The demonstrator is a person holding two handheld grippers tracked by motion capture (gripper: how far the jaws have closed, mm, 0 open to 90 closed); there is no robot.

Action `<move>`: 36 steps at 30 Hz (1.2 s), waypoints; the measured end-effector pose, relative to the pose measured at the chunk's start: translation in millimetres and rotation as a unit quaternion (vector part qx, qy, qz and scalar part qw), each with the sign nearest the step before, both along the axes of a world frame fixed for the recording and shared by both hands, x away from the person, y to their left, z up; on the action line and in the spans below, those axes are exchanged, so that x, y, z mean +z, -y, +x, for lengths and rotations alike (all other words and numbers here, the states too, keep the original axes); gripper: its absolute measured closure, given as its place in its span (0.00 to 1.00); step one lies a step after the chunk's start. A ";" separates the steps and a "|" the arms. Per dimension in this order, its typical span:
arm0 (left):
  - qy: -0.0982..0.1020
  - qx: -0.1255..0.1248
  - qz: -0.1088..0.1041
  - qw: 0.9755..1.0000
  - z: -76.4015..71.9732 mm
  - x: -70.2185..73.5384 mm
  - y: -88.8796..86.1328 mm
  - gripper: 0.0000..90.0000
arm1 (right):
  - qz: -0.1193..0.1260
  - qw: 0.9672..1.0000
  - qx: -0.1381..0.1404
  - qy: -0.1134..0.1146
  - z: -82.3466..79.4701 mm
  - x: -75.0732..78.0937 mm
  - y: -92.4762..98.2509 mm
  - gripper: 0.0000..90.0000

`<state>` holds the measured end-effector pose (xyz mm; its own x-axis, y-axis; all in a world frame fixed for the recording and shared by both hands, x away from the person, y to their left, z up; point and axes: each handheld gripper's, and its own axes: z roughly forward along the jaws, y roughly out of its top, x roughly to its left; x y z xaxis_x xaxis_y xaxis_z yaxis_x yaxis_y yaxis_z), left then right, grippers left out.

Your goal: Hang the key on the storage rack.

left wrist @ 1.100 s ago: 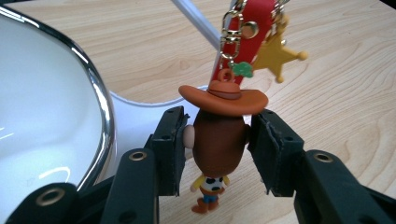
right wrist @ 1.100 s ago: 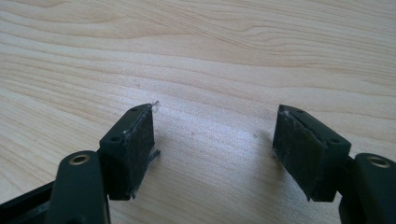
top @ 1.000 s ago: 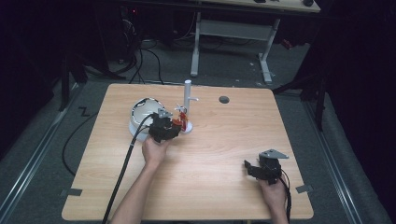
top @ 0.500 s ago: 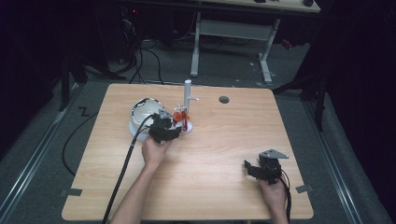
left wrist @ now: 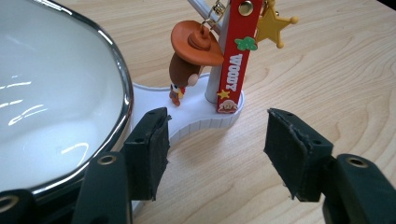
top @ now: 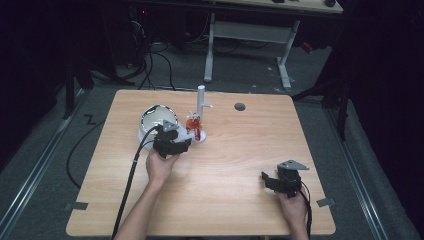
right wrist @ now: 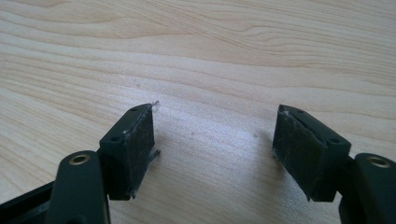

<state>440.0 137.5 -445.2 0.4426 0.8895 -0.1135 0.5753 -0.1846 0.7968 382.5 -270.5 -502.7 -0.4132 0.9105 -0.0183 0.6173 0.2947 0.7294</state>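
Observation:
A white stand (top: 201, 107) with an upright post rises from a white base (left wrist: 196, 119) at the table's back centre. A keychain hangs from its peg: a cowboy figure with a brown hat (left wrist: 191, 56), a red "WOODY" strap (left wrist: 236, 56) and a yellow star (left wrist: 273, 25). A white bowl with a chrome rim (left wrist: 51, 93) (top: 158, 118) sits next to the base. My left gripper (top: 175, 142) (left wrist: 217, 140) is open just in front of the base, holding nothing. My right gripper (top: 270, 180) (right wrist: 212, 149) is open over bare wood near the front right.
The wooden table (top: 240, 150) has a dark round hole (top: 240, 106) near its back edge. A black cable (top: 131, 170) trails from the left gripper off the front left. Tape strips (top: 76, 206) mark the front corners. Dark floor, cables and another table's legs lie beyond.
The left gripper has drawn back slightly from the stand toward the person, leaving the keychain hanging on the peg. The right gripper has stayed still.

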 end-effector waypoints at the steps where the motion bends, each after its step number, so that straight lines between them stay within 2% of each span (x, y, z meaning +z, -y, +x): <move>1: 0.001 0.000 -0.001 1.000 -1.5 0.0 -1.4 0.44 | 0.000 1.000 0.000 0.000 0.0 0.0 0.0 0.33; 14: 0.001 -0.003 -0.016 1.000 -15.7 1.6 -11.2 0.42 | 0.000 1.000 0.000 0.000 0.0 0.0 -0.1 0.33; 17: 0.000 -0.007 -0.013 1.000 -18.3 2.7 -11.7 0.41 | 0.000 1.000 0.000 0.000 0.0 0.0 0.0 0.33; 24: 0.008 -0.014 -0.014 1.000 -26.0 7.5 -12.0 0.40 | 0.000 1.000 0.000 0.000 0.0 0.0 0.0 0.33; 27: 0.011 -0.012 -0.021 1.000 -29.5 7.7 -14.0 0.40 | 0.000 1.000 0.000 0.000 0.0 0.0 -0.1 0.33; 32: 0.015 -0.011 -0.013 1.000 -37.2 7.1 -17.8 0.40 | 0.000 1.000 0.000 0.000 0.1 0.0 -0.1 0.33; 36: 0.017 -0.009 -0.022 1.000 -42.6 7.5 -21.5 0.40 | 0.000 1.000 0.000 0.000 0.1 0.0 -0.1 0.33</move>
<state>397.4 159.0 -437.7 0.4635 0.8754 -0.1374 0.5448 -0.1593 0.8233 382.5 -270.4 -502.7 -0.4125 0.9108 -0.0187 0.6171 0.2945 0.7297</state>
